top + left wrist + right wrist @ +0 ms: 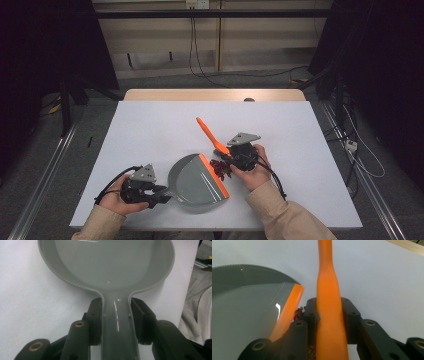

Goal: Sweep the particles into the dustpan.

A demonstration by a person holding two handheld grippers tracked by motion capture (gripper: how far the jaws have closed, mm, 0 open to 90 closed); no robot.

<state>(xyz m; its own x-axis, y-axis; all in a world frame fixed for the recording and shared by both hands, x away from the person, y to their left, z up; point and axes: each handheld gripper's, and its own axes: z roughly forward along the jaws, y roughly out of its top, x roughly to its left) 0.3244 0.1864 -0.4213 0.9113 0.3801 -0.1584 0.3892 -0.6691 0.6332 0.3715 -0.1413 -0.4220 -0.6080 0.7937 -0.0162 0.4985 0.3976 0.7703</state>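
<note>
So here the person has a tool in each gripper, working on the white table [150, 130]. The left gripper [159, 192] is clamped on the handle of the grey dustpan [197, 182]. In the left gripper view you can see it really well: the dustpan's handle [117, 325] runs straight up between the two black jaws, both pads pressed flat against its sides, and the round pan part opens up just past the jaw tips. The pan sits flat on the table near the front edge, with its orange lip [215, 175] facing toward the right hand.

The right gripper [231, 156] is closed around the orange brush [210, 135]. In the right gripper view the brush's handle [329, 315] sits dead centre between the jaws, squeezed from both sides, and the thin end carries on up and away past the tips. From the high view the handle slants up and to the left, away from the person, while the head end is down under the gripper, so I can't really make out the bristles.

The little pile of dark red bits [219, 169] lies on the table right against the orange lip, squeezed between the pan's edge and the right gripper. In the right gripper view a few of them [298, 312] peek out just left of the left-hand jaw, touching or nearly touching the lip. I can't see any inside the pan.
</note>
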